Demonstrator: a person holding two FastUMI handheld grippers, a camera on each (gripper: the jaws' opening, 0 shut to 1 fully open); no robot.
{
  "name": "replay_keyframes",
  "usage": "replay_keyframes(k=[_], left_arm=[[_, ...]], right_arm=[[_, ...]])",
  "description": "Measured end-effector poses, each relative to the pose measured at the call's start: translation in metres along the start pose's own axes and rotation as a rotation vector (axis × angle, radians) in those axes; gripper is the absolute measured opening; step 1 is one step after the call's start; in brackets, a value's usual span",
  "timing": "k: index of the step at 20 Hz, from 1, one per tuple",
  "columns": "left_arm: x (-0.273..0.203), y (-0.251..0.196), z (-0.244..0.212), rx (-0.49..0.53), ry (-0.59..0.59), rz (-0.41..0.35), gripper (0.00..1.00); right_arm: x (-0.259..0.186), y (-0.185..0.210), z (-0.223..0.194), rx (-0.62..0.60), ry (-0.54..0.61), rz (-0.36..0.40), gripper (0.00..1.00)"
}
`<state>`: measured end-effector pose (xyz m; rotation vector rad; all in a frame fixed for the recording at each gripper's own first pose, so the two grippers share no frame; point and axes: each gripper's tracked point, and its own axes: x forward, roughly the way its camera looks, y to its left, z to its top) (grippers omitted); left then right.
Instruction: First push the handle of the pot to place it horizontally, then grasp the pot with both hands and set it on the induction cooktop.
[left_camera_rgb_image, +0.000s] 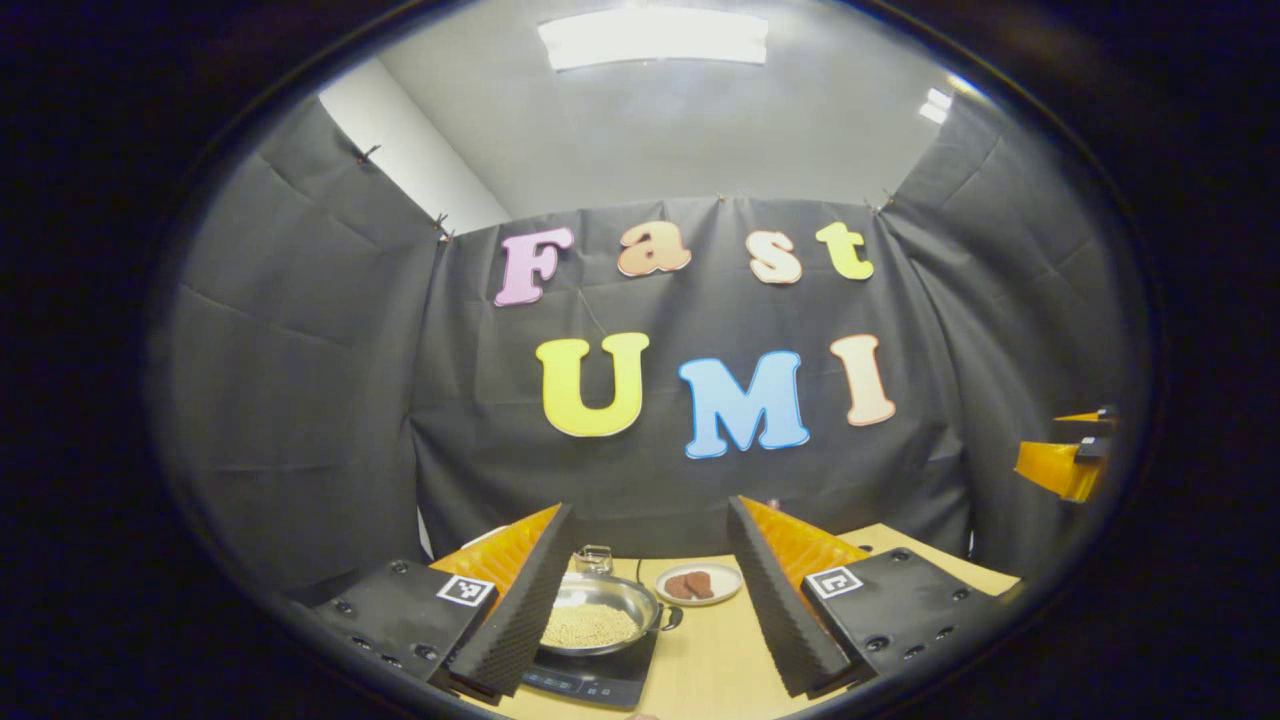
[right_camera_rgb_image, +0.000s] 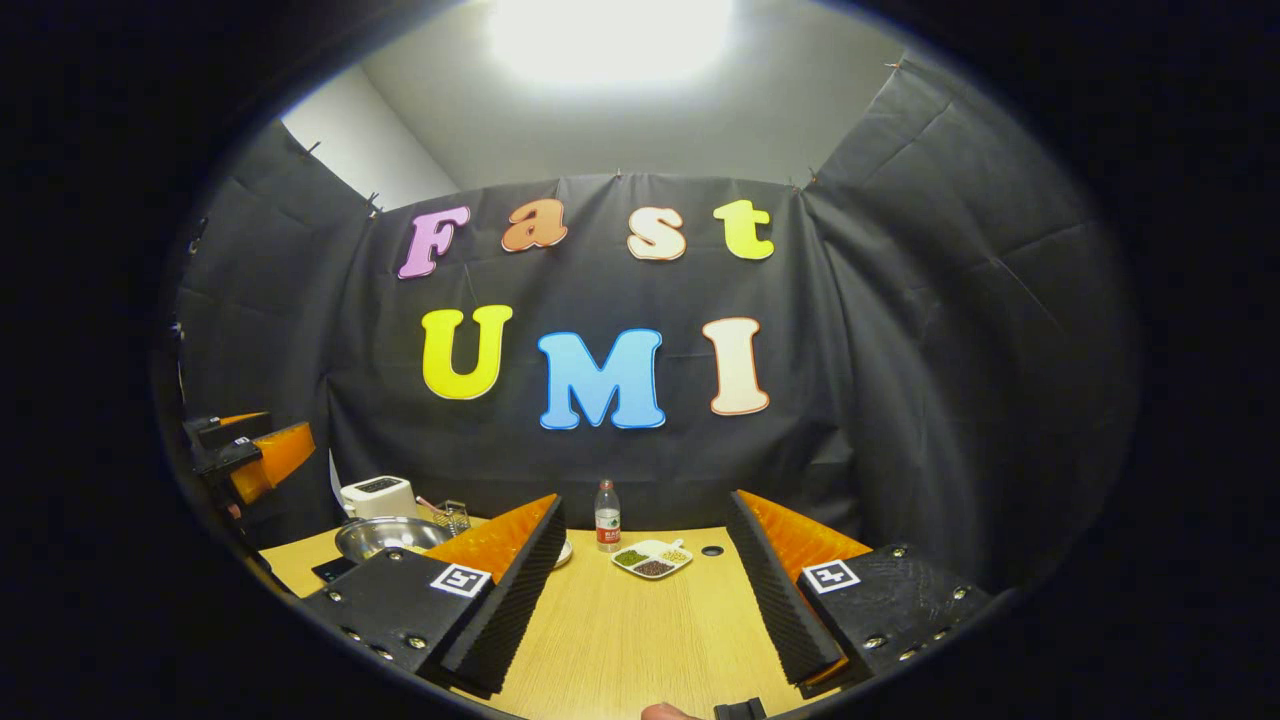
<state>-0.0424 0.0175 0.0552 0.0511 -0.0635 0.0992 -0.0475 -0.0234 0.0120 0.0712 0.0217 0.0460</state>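
A steel pot (left_camera_rgb_image: 598, 610) holding pale beans sits on the black induction cooktop (left_camera_rgb_image: 590, 678), low in the left gripper view. Its small dark handle (left_camera_rgb_image: 670, 618) sticks out to the right. My left gripper (left_camera_rgb_image: 650, 520) hangs above and in front of it, jaws wide open and empty. The left finger (left_camera_rgb_image: 520, 610) covers the pot's left side. In the right gripper view the pot (right_camera_rgb_image: 388, 535) and cooktop (right_camera_rgb_image: 330, 570) lie far left. My right gripper (right_camera_rgb_image: 645, 505) is open and empty over bare table. Each gripper appears raised at the edge of the other's view: right (left_camera_rgb_image: 1065, 460), left (right_camera_rgb_image: 250, 455).
A plate with brown pieces (left_camera_rgb_image: 698, 583) and a glass jar (left_camera_rgb_image: 593, 558) stand behind the pot. A white toaster (right_camera_rgb_image: 378, 495), wire basket (right_camera_rgb_image: 452, 515), water bottle (right_camera_rgb_image: 607, 515) and divided dish of grains (right_camera_rgb_image: 653, 558) line the back of the wooden table (right_camera_rgb_image: 620, 630).
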Motion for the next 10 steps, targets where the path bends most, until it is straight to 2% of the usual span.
replay_keyframes(k=[3,5,9,10], left_arm=[[-0.008,0.014,-0.004,-0.009,0.015,0.007,0.97],[-0.012,0.026,-0.011,-0.013,0.031,0.013,0.90],[-0.019,0.041,-0.017,-0.020,0.046,0.020,1.00],[-0.019,0.044,-0.017,-0.020,0.046,0.023,0.91]], right_arm=[[-0.007,0.004,0.003,-0.001,-0.009,-0.020,0.98],[-0.011,0.007,0.003,-0.006,-0.009,-0.030,0.98],[-0.017,0.011,0.001,-0.016,0.005,-0.046,0.98],[-0.018,0.012,0.001,-0.017,0.007,-0.049,0.98]])
